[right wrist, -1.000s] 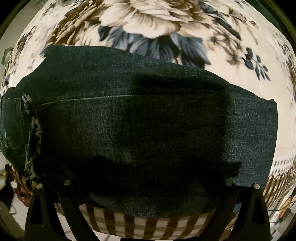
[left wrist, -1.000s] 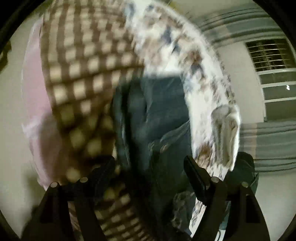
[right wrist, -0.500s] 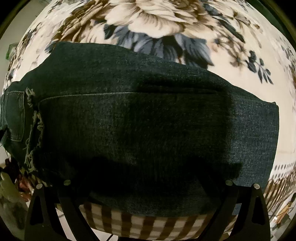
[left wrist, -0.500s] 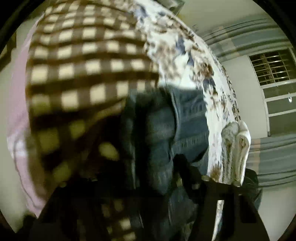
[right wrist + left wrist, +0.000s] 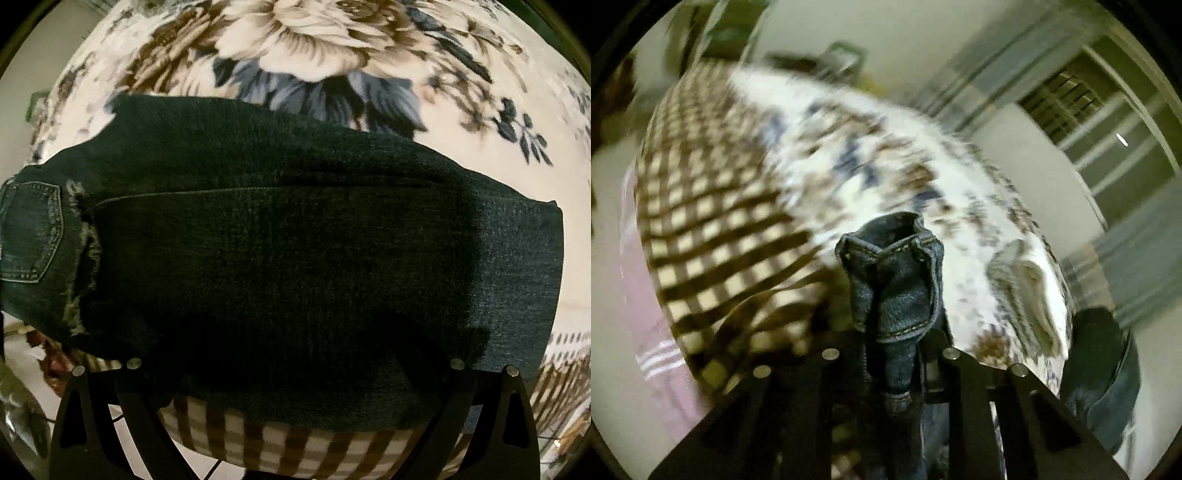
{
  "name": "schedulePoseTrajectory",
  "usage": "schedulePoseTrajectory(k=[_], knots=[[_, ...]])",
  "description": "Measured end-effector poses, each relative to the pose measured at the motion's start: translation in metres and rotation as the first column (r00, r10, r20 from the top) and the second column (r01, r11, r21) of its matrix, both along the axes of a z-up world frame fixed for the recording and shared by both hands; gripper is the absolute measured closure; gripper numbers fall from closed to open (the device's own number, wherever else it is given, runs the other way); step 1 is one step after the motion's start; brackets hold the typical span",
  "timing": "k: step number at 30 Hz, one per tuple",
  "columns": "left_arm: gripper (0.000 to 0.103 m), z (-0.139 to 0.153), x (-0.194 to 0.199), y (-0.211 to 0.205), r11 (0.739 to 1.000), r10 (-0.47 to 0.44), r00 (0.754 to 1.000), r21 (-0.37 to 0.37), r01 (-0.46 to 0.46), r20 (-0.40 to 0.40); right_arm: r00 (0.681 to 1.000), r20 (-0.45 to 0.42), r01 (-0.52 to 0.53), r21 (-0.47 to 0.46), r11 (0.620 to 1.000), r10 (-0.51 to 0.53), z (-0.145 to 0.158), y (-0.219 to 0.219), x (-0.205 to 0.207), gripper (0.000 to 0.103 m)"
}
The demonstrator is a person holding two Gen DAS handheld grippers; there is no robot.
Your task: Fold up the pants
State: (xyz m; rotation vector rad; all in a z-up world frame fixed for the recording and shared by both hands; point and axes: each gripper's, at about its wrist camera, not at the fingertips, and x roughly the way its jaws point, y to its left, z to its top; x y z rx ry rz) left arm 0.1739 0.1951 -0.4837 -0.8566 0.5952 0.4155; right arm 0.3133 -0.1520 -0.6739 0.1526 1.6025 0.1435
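- Our left gripper (image 5: 892,350) has its jaws closed on a bunched waistband end of the jeans (image 5: 894,280), the denim rising between the fingers and standing up ahead of them. The bed and room beyond it are smeared with motion blur.
- Our right gripper (image 5: 295,365) is spread wide, nothing between the fingers. It hovers over the near edge of the jeans (image 5: 295,258), which lie folded lengthwise across the floral blanket (image 5: 314,48) ahead of it, back pocket (image 5: 31,232) and frayed hem off to its left.
- The pinch on the left looks like a thick wad of seams, not a flat layer. We judge that a fast swing could drag the cloth out from between the fingers, and the fold would drop short.
- Nothing pins the rest of the garment. If the left pulls while the right stays off the cloth, we expect the whole stack to slide toward the checkered cover (image 5: 295,443) and the bed edge just under the right gripper.
- The two leg layers already sit slightly offset along the far seam. A hurried carry-over would likely widen that offset and leave a crooked fold.
- The folded towel (image 5: 1027,295) and the dark garment (image 5: 1104,376) lie to the right of the left gripper. A wide arc might sweep the denim into them.
- With the left camera blurred, we cannot tell how much fabric hangs below the grip.
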Motion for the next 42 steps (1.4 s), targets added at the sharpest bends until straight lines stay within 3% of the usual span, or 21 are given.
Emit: schedulePoseTrajectory(k=[3,7,13,19,25,28,34,38,41,42], knots=[[0.086,0.04,0.004,-0.037,0.991,-0.074,0.997,0.111,0.069,0.034,0.999,0.013,0.032,0.105,0.994,-0.033,0.008,-0.017,-0.003,0.002],[0.087,0.084,0.01,-0.094,0.966,-0.18,0.982,0.195,0.167,0.051,0.994,0.013,0.106,0.2,0.974,-0.111,0.022,-0.059,-0.01,0.002],[0.087,0.105,0.015,-0.209,0.917,-0.347,0.938,0.209,0.341,-0.008,0.98,0.03,0.184,0.215,0.959,-0.195,0.038,-0.158,-0.023,0.001],[0.087,0.08,0.025,-0.311,0.852,-0.482,0.873,0.188,0.488,-0.08,0.964,0.039,0.256,0.141,0.956,-0.264,0.035,-0.262,-0.045,0.001],[0.087,0.022,0.034,-0.404,0.732,-0.617,0.752,0.184,0.656,-0.232,0.92,0.018,0.389,0.106,0.915,-0.393,0.022,-0.364,-0.068,0.001],[0.087,-0.007,0.031,-0.429,0.698,-0.636,0.709,0.166,0.697,-0.305,0.909,0.014,0.413,0.093,0.906,-0.416,0.018,-0.39,-0.076,0.001],[0.085,-0.024,0.031,-0.443,0.692,-0.622,0.681,0.136,0.709,-0.386,0.902,0.007,0.429,0.084,0.899,-0.431,0.011,-0.418,-0.086,0.001],[0.083,-0.02,0.032,-0.452,0.685,-0.597,0.674,0.16,0.711,-0.436,0.895,-0.016,0.444,0.106,0.889,-0.445,0.003,-0.414,-0.085,0.001],[0.073,-0.024,0.036,-0.458,0.664,-0.589,0.647,0.167,0.729,-0.484,0.885,-0.031,0.464,0.133,0.876,-0.464,0.001,-0.412,-0.085,0.001],[0.062,-0.024,0.037,-0.46,0.66,-0.589,0.641,0.165,0.733,-0.492,0.886,-0.032,0.462,0.137,0.876,-0.462,-0.001,-0.41,-0.08,0.001]])
